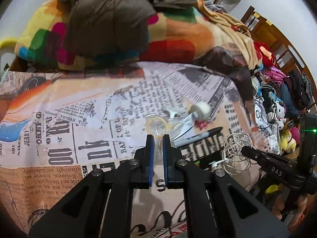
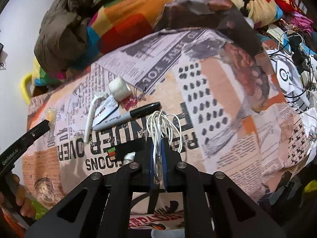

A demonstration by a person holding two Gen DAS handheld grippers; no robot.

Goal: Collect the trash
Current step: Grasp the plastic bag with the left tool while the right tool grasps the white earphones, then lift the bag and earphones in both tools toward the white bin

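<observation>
Now I'm holding my left gripper [image 1: 158, 138] clamped on a clear plastic wrapper [image 1: 157, 126] above the newspaper-print bedsheet [image 1: 79, 119], while my right gripper [image 2: 158, 141] is pinching a coiled white cable [image 2: 164, 121].

bed sheet [image 2: 198, 103]: upside-down newspaper print, big words "OVER", "SERVE YOU", "BANK OF" | right gripper [image 1: 244, 150]: white letters "DAS" | left gripper [image 2: 47, 122]: "GenRobot.AI" | marker pen [image 2: 128, 117]: tiny writing, too small to read
</observation>
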